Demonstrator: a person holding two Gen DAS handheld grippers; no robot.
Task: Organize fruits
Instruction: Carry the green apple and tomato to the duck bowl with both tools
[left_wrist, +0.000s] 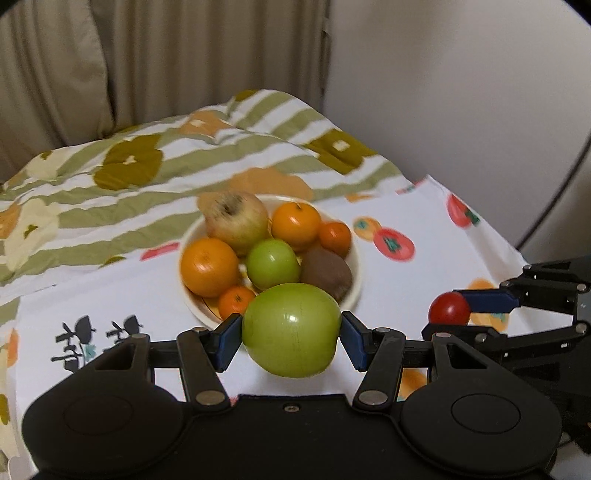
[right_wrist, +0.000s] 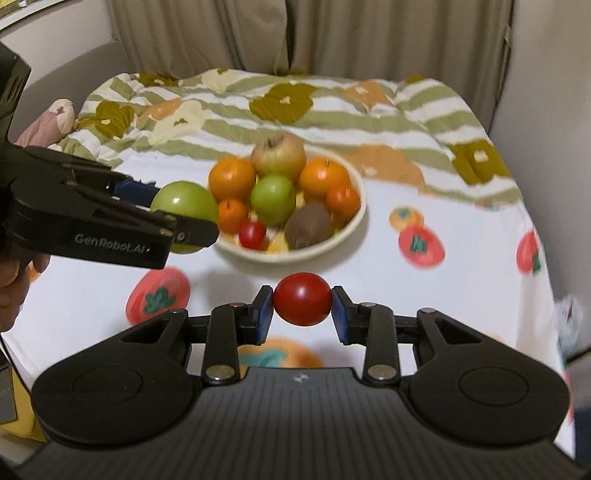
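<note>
the left gripper (left_wrist: 291, 338) is matte black plastic with blue pads (left_wrist: 229, 341) on its fingertips, silver rivets at the linkage joints, a small screw at the body's centre, and two round domed housings, one either side of that screw. seen from the right wrist view, its side carries pale "genrobot.ai" lettering. the right gripper (right_wrist: 302, 312) has the same black build, blue pads (right_wrist: 264, 314), silver rivets and a ribbed grey top plate. the person's hand (right_wrist: 14, 284), bare-skinned, shows just below the lettering.

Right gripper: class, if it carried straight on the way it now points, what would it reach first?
Probably the bowl of fruit. The right gripper, shut on a red tomato, points across bare tablecloth toward the bowl's near rim; depth is uncertain in this fisheye view.
</note>
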